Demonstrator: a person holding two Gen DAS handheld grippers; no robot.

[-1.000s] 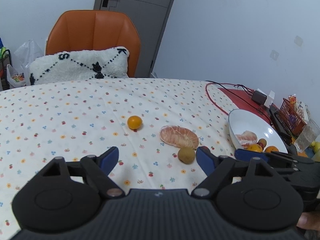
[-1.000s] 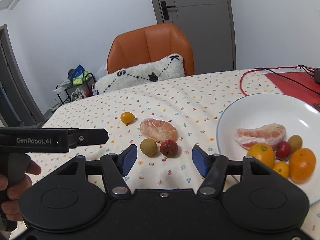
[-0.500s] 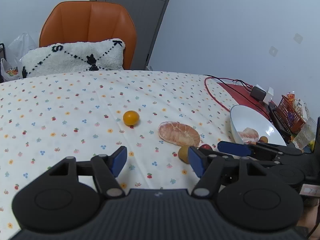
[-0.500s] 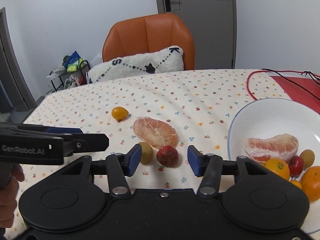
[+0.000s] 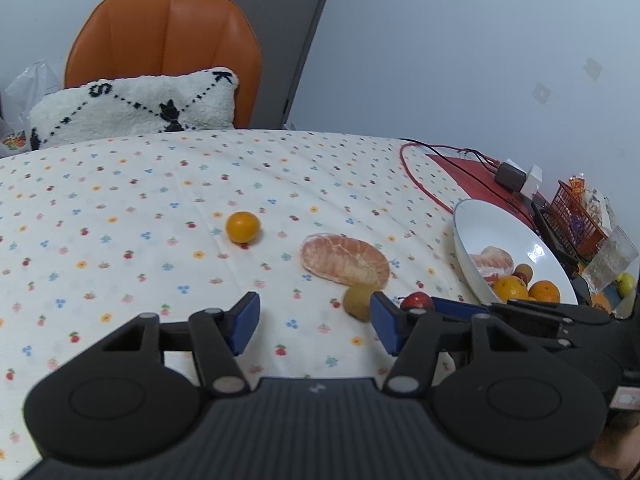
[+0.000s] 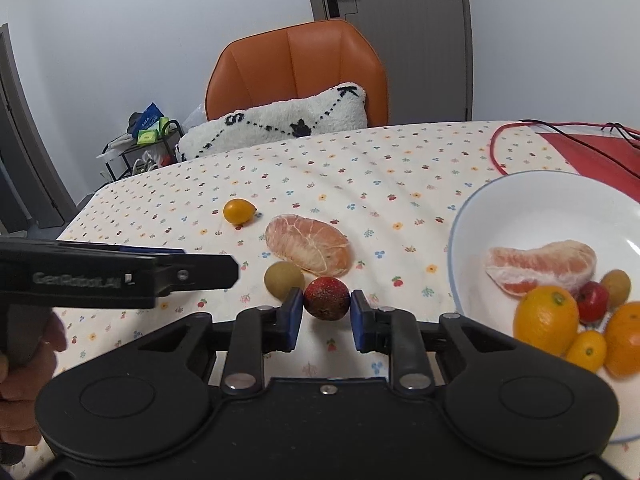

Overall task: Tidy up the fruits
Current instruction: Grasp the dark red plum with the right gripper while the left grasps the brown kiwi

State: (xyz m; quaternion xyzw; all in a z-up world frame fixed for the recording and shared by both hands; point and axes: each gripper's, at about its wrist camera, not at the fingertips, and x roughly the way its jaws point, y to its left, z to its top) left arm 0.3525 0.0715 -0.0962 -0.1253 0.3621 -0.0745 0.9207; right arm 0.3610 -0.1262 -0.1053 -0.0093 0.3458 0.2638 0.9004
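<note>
- We count several fruits already in the white bowl (image 6: 472, 216); we judge the task partly done.
- Left on the tablecloth (image 6: 360, 168): the red lychee (image 6: 326, 298), brown longan (image 6: 283, 279), peeled pomelo segment (image 6: 307, 245) and kumquat (image 6: 238, 211).
- Our right gripper (image 6: 325, 317) brackets the lychee, pads at both sides; we cannot tell whether they grip it.
- Our left gripper (image 5: 314, 322) hangs open and empty.
- The bowl's right edge is cut off.
</note>
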